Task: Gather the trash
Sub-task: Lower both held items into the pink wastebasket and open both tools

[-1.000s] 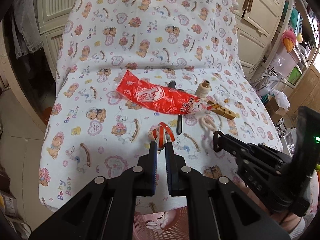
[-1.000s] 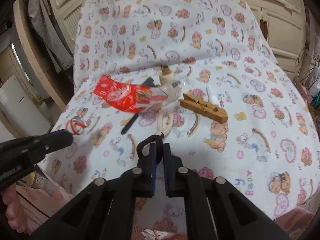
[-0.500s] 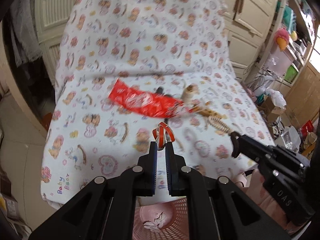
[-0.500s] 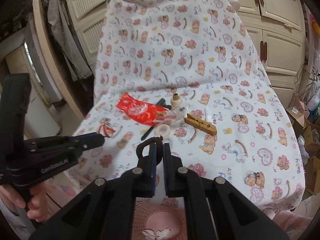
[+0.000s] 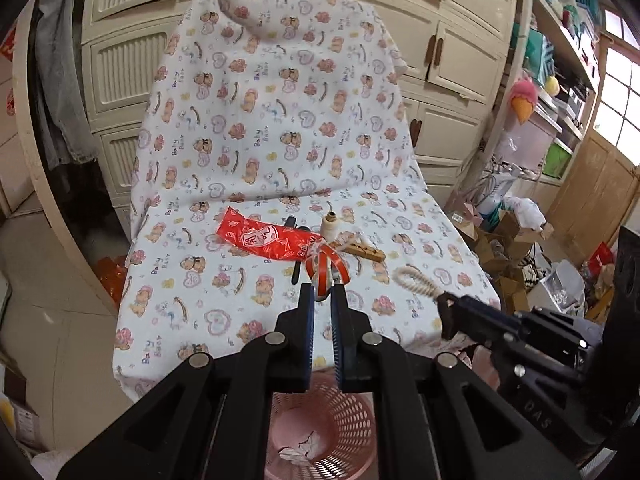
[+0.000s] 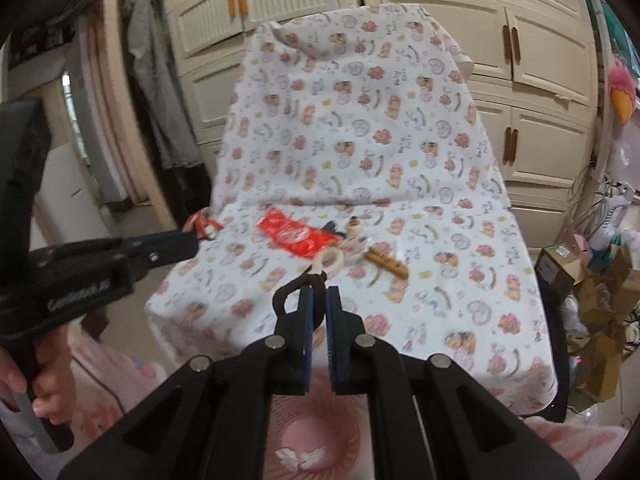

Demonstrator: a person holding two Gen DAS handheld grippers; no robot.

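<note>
1. Between the left tool's [image 5: 321,286] closed tips sits a curled red and white ribbon scrap [image 5: 327,265], lifted clear of the cloth-covered surface [image 5: 224,312].
2. Beyond it lies a red snack wrapper [image 5: 267,239].
3. Rightward, the right tool [image 6: 318,289] pinches a looped cord, dark then cream [image 6: 320,266].
4. Below both stands a pink basket [image 5: 348,412].

1. One red wrapper [image 5: 267,239] is lying on the cloth.
2. One wooden clothespin [image 5: 363,251] is lying there.
3. One thread spool [image 5: 329,225] is standing.
4. One pink basket [image 5: 320,432] is standing below.
5. Two grippers are showing: left gripper [image 5: 321,292], right gripper [image 6: 318,294].
</note>
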